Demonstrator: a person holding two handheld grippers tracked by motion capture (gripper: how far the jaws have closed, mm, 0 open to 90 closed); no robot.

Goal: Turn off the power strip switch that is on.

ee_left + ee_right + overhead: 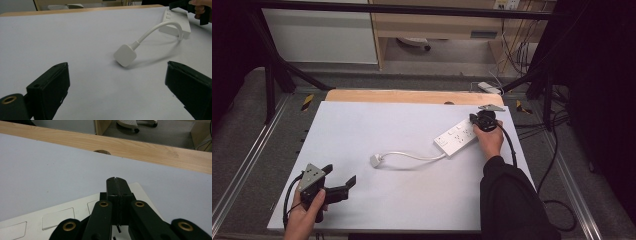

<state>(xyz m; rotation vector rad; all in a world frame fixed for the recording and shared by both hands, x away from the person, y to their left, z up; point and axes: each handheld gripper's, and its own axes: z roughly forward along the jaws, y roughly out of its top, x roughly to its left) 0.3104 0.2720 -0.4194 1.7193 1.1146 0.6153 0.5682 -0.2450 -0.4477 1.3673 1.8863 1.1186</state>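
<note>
Two grippers: the right gripper (116, 180), fingers pressed together, rests on the white plastic power strip (457, 136); its white square plug (125, 55) lies ahead of the left gripper (341, 179), whose spread fingers are nearer.

We see a white table top (377, 125) with a pale wooden strip (402, 96) along its twelve o'clock edge, a small dark round mark (101, 151) set in it. Beyond, at one o'clock, a white adapter-like block (488, 87) lies on grey floor, perhaps a charger, beside tangled black cables (518, 57).
</note>
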